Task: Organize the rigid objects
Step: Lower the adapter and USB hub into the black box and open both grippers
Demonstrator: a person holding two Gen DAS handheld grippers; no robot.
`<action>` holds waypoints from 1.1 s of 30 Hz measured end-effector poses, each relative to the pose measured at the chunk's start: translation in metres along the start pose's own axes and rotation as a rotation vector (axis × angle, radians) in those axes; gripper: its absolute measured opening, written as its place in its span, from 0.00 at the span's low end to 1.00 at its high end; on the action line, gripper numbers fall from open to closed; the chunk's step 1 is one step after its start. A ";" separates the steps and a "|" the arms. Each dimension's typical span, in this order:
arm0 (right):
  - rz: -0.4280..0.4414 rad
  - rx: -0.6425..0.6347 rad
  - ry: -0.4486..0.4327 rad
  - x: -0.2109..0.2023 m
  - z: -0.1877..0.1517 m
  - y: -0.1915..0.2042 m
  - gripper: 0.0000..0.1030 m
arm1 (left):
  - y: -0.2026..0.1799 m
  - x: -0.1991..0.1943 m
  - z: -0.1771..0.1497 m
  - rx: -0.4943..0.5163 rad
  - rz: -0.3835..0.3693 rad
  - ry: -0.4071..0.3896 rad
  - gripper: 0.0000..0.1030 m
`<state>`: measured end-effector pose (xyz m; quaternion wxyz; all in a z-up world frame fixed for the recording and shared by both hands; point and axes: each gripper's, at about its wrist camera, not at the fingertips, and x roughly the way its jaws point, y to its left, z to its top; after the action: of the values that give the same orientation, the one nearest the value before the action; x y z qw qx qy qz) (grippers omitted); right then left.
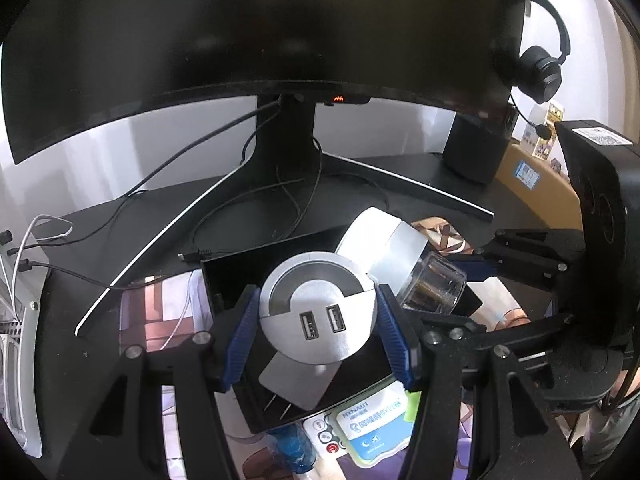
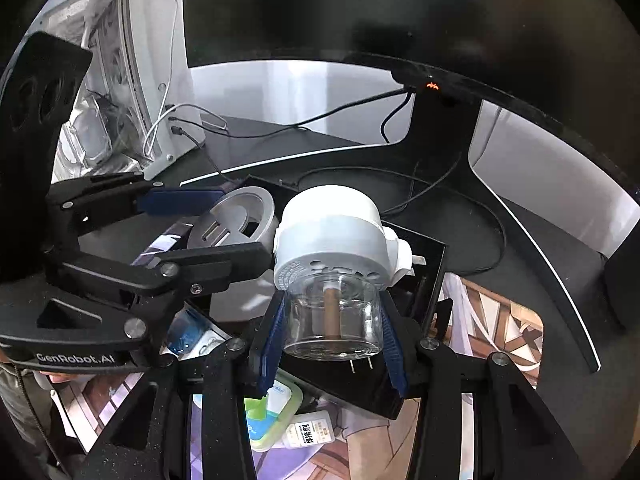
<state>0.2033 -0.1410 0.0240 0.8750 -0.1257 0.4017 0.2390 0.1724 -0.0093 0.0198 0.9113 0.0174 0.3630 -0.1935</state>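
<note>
My left gripper [image 1: 318, 330] is shut on a round silver USB hub [image 1: 316, 312] with two USB ports, held over an open black box [image 1: 256, 268]. It also shows in the right wrist view [image 2: 236, 220]. My right gripper [image 2: 332, 332] is shut on the clear bottle [image 2: 332, 320] of a white plug-in vaporizer [image 2: 332, 232], also over the black box [image 2: 428, 264]. In the left wrist view the vaporizer [image 1: 396, 256] sits just right of the hub, and the two nearly touch.
A curved black monitor [image 1: 280, 32] on its stand [image 1: 284, 152] fills the back, with cables [image 1: 288, 200] on the black desk. A headset [image 1: 540, 68] hangs at the right, a white PC case [image 2: 120, 80] stands left. An earplug packet [image 1: 376, 432], remote and blue item lie on the printed mat.
</note>
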 end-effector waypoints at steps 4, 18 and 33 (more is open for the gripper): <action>0.000 -0.013 0.042 0.008 0.000 0.001 0.42 | 0.001 0.008 0.000 0.005 0.007 0.038 0.55; -0.028 -0.090 0.180 0.030 0.013 0.006 0.42 | 0.009 0.032 0.003 -0.003 -0.023 0.170 0.55; -0.012 -0.098 0.238 0.037 0.018 0.005 0.43 | 0.011 0.033 0.006 0.003 -0.040 0.197 0.55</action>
<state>0.2333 -0.1172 0.0073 0.8154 -0.1981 0.4899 0.2363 0.2020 -0.0111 0.0013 0.8672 0.0302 0.4508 -0.2096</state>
